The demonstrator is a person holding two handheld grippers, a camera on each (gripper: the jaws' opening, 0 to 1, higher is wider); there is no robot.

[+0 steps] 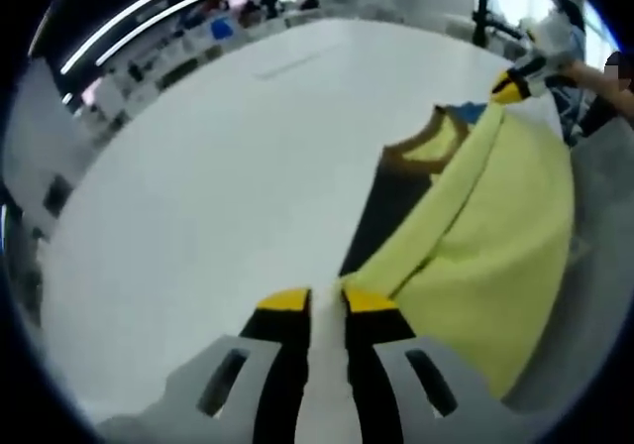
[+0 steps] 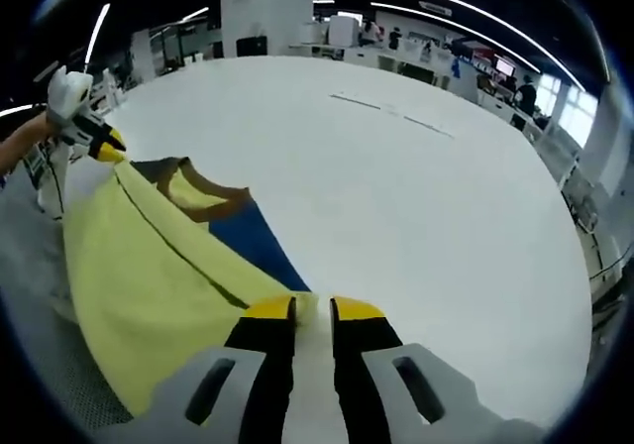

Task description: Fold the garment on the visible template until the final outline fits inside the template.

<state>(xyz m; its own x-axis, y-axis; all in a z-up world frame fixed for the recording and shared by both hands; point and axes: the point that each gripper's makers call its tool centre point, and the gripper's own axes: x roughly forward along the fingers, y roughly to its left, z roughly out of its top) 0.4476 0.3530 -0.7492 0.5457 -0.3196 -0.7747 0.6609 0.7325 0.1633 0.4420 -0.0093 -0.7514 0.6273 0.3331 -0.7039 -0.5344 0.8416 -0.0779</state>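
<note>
A yellow garment (image 1: 495,236) with a brown neck trim (image 1: 416,157) hangs stretched between both grippers above the white table (image 1: 218,196). My left gripper (image 1: 327,300) is shut on one corner of it, and it also appears far off (image 2: 111,152) holding that corner. My right gripper (image 2: 312,310) is shut on the other corner of the garment (image 2: 149,285) and is seen at the top right of the left gripper view (image 1: 510,89). A dark blue template (image 2: 248,241) lies on the table (image 2: 396,186), mostly covered by the raised cloth.
A grey mesh surface (image 2: 59,365) borders the table on the garment's side. A person's hand (image 2: 20,142) holds the far gripper. A white pillar (image 2: 265,13) and desks with people stand beyond the table's far edge.
</note>
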